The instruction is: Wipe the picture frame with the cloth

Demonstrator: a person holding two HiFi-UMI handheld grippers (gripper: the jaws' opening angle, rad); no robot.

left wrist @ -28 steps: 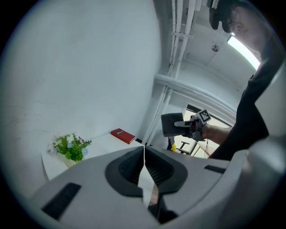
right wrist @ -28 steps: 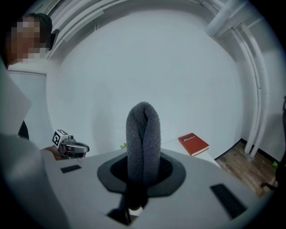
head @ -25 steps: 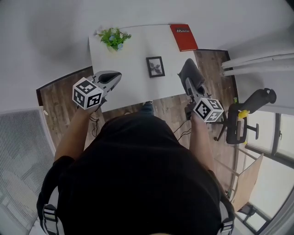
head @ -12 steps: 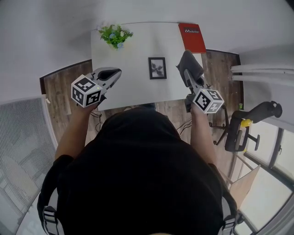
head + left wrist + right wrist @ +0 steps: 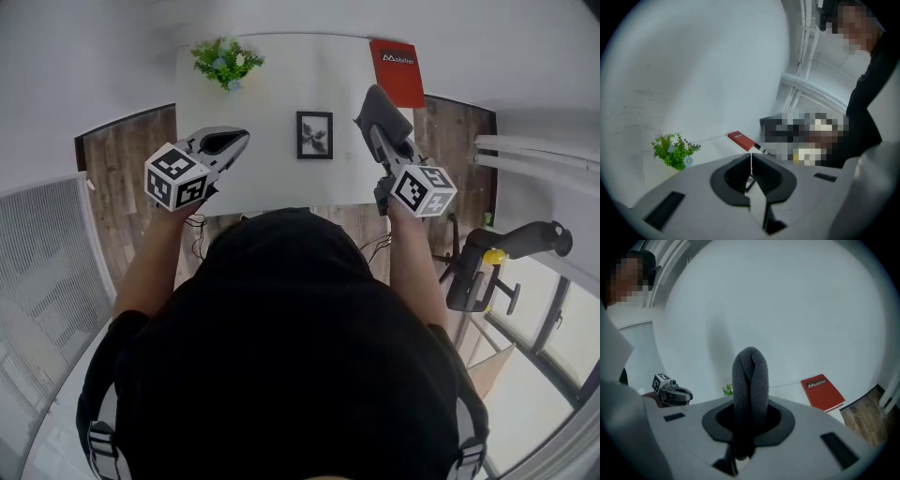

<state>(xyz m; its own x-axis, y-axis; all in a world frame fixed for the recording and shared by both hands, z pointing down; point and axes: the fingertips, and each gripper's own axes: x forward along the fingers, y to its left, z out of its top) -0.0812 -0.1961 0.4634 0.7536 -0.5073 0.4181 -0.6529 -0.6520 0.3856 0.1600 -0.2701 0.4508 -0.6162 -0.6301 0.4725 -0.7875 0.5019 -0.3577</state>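
A person in a dark top, seen from above, stands at a white bench (image 5: 272, 183) with a tool in each hand. The right tool (image 5: 377, 141) is clamped on a folded grey cloth (image 5: 381, 108); the right gripper view shows the fold pinched between the jaws and rising in a rounded loop above them. The left tool (image 5: 236, 141) is empty, and the left gripper view shows its jaws pressed together with nothing between them.

The picture frame (image 5: 315, 135), dark-edged with a pale mat and a small dark print, sits near the middle of the bench. It lies between the two tools and touches neither. The cloth hangs just to the frame's right, with a strip of bare benchtop between them. The left tool is farther off on the frame's other side, near the front edge of the bench. From this steep angle the frame appears to lie face up, though it may be propped.

At the back of the bench, a small green plant (image 5: 225, 62) with pale blue flowers stands at the left corner. A red book (image 5: 397, 72) lies at the right corner. An office chair (image 5: 497, 267) stands on the wooden floor (image 5: 122, 155) to the right.
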